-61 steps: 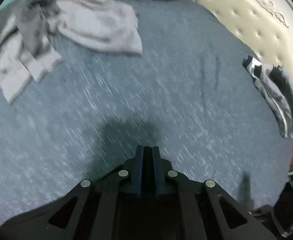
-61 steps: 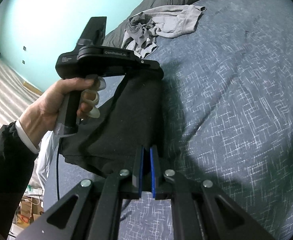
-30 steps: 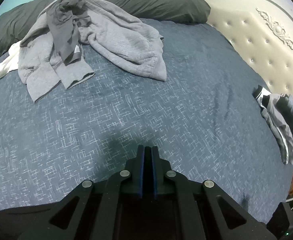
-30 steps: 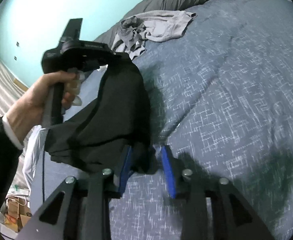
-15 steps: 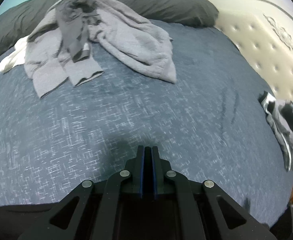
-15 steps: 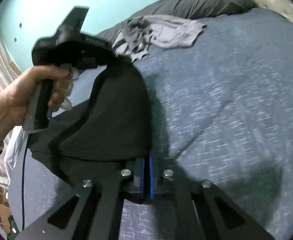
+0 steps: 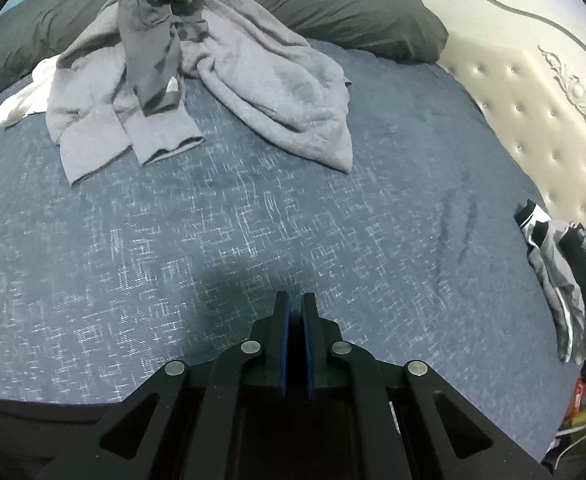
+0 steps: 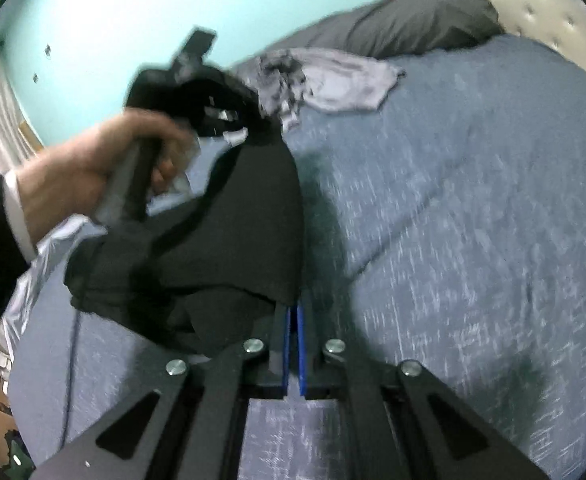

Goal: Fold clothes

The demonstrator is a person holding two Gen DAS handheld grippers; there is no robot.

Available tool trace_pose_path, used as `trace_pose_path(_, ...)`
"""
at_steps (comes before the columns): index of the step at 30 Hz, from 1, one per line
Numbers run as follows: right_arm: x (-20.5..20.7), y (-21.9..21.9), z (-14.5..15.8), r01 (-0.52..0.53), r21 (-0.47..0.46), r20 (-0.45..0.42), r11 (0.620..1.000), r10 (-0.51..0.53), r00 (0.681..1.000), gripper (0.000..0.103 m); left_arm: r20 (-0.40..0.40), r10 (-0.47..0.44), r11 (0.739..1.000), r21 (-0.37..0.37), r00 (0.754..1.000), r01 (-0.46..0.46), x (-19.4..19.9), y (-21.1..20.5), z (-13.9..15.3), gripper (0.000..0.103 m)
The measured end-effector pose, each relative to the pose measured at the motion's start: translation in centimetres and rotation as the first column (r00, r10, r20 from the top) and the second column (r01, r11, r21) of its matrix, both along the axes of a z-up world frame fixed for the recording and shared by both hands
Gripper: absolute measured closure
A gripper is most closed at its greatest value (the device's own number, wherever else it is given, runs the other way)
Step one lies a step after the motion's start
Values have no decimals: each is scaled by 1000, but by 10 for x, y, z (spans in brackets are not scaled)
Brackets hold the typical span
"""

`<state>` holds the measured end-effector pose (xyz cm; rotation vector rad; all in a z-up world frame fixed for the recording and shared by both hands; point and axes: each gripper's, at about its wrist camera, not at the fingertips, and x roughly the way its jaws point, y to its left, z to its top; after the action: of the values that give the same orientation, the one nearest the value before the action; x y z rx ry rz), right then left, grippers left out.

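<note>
The black garment hangs above the bed, stretched between the two tools. The right tool has its blue pads pressed together on one edge of the cloth. The left tool, blurred in the right wrist view, holds the other end in a person's hand – in its own camera, the left tool shows its pads nearly together with dark cloth between them. Farther up the bed, near the dark pillow, lies a heap of grey clothes. A small folded pile sits at the bed's edge beside the cream headboard.
</note>
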<state>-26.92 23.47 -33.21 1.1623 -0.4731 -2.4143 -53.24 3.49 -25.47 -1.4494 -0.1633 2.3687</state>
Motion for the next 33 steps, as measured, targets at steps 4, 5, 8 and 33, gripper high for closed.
trace_pose_path(4, 2, -1, -8, -2, -3, 33, 1000, 2, 999, 101, 8, -6, 998, 59, 1000, 5, 2, -9, 7, 103)
trace_pose_path(5, 2, -1, -8, -3, -6, 37, 1000, 3, 999, 101, 4, -5, 998, 66, 1000, 5, 4, -13, 10, 103)
trace_pose_path(8, -1, 1, -6, -12, -23, 58, 1000, 13, 998, 100, -31, -12, 999, 50, 999, 13, 19, -27, 27, 103)
trace_pose_path(33, -61, 12, 3, 9, -256, 260, 967, 60, 964, 38, -146, 461, 884, 158, 876, -439, 291, -254, 10, 74)
